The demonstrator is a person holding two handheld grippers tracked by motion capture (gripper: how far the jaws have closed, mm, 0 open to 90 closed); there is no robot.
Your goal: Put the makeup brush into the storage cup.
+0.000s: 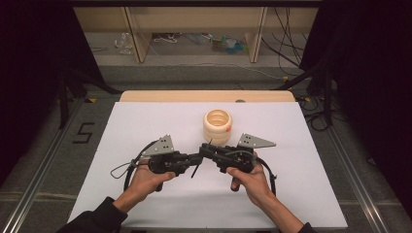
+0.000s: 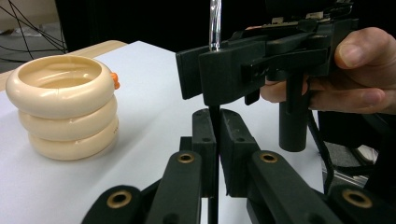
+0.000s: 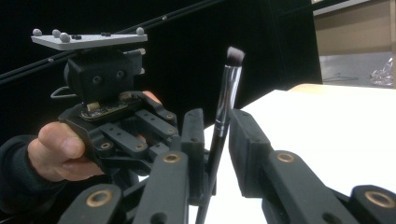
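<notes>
Holding a makeup brush — left tool clamped; right tool unclear.

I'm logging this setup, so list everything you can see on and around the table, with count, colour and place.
Ring stack: one stack of three cream rings, far centre of the white board, something small and orange behind it.
Makeup brush: one, black handle, silver ferrule, dark bristles, upright between the two tools.
White board: one, covering the wooden table.
Shelving: light wood, on the floor beyond the table, with clutter and cables.
Left tool: one, black, jaws closed on the brush handle.
Right tool: one, black, jaws around the brush, a gap on one side.
Hands: two, dark sleeves, holding the tools.
</notes>
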